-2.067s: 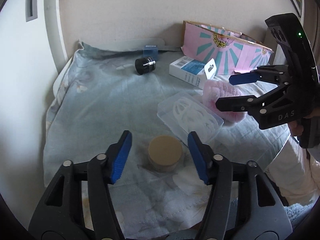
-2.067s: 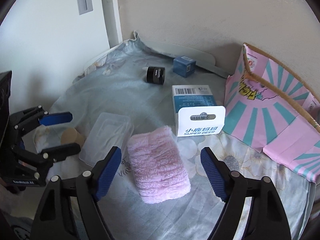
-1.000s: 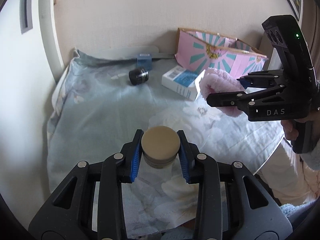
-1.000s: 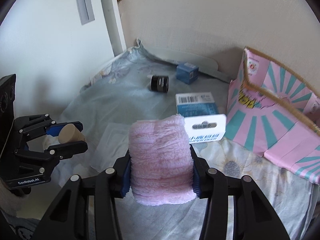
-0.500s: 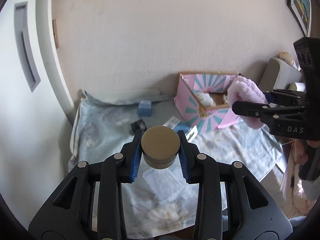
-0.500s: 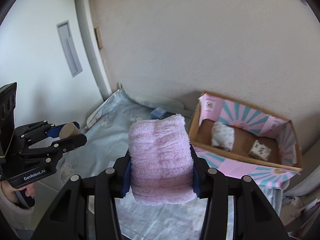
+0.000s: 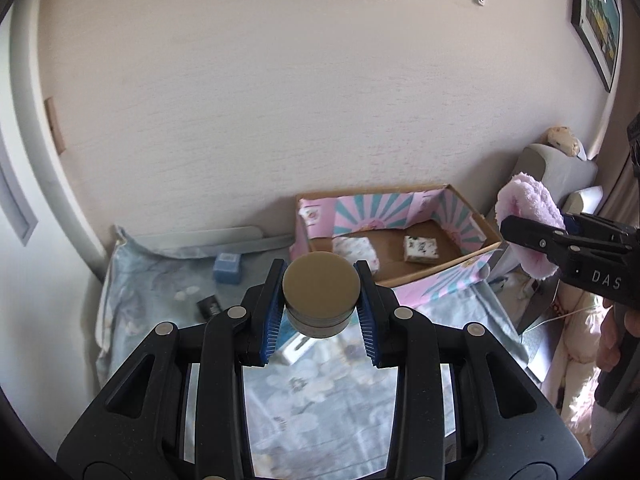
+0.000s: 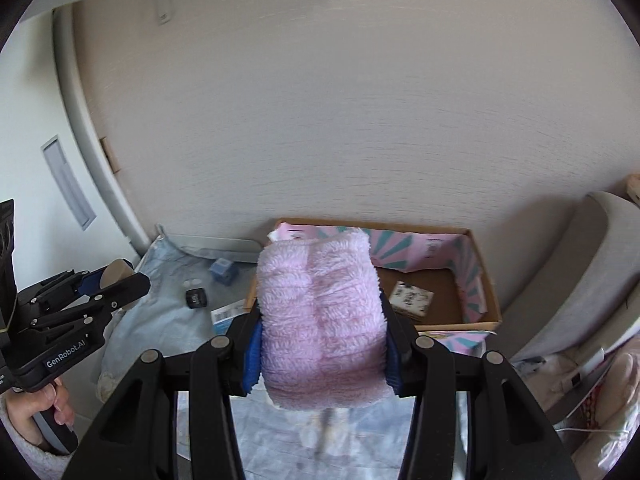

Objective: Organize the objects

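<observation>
My left gripper (image 7: 320,308) is shut on a round tan jar (image 7: 320,294), held high above the table with its lid facing the camera. My right gripper (image 8: 320,340) is shut on a folded pink fluffy towel (image 8: 320,312), also raised in the air. Beyond both stands an open pink-and-teal cardboard box (image 7: 476,224) against the wall, with two small patterned packets inside. In the left wrist view the right gripper (image 7: 536,240) and the pink towel (image 7: 524,208) hang to the right of the box. In the right wrist view the left gripper (image 8: 116,280) holds the jar (image 8: 114,272) at far left.
On the pale blue floral cloth (image 7: 152,288) lie a small blue box (image 7: 227,267), a black jar (image 7: 209,306) on its side and a white-and-blue carton (image 8: 224,315). A grey chair (image 8: 580,280) stands right of the box. A hand (image 8: 40,404) grips the left handle.
Both grippers have risen well above the table, carrying the jar and the towel. The open top of the pink box and its contents now show more fully.
</observation>
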Available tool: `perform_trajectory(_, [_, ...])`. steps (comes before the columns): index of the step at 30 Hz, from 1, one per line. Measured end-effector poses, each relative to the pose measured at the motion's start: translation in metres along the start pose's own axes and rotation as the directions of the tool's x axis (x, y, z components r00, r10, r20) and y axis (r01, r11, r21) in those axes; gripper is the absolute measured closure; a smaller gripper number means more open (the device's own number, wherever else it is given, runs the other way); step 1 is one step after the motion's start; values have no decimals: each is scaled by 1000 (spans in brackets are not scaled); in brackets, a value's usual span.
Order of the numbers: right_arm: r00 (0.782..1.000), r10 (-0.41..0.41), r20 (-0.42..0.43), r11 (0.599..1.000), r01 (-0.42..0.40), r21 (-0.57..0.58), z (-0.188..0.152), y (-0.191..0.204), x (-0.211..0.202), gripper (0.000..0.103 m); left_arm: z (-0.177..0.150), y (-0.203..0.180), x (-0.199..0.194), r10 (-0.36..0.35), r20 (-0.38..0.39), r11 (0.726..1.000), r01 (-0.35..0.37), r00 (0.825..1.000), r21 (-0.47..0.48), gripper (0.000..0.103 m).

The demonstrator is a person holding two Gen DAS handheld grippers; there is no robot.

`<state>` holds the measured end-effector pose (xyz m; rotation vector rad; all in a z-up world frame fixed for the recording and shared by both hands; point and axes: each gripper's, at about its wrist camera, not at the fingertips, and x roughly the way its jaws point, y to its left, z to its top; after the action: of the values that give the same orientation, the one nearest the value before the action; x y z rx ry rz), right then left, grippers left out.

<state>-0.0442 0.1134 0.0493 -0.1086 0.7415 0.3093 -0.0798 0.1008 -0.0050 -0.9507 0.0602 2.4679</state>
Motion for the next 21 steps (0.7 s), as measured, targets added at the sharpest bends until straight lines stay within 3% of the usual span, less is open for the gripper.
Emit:
perform_trajectory(10, [998, -49, -27, 999, 50, 12, -11, -44, 0, 59, 10, -58, 40, -30, -35, 999, 31, 999, 29, 73])
perform_trajectory(21, [998, -35, -45, 999, 36, 25, -12, -67, 10, 59, 11, -72, 63, -25, -68, 999, 27, 997, 30, 73])
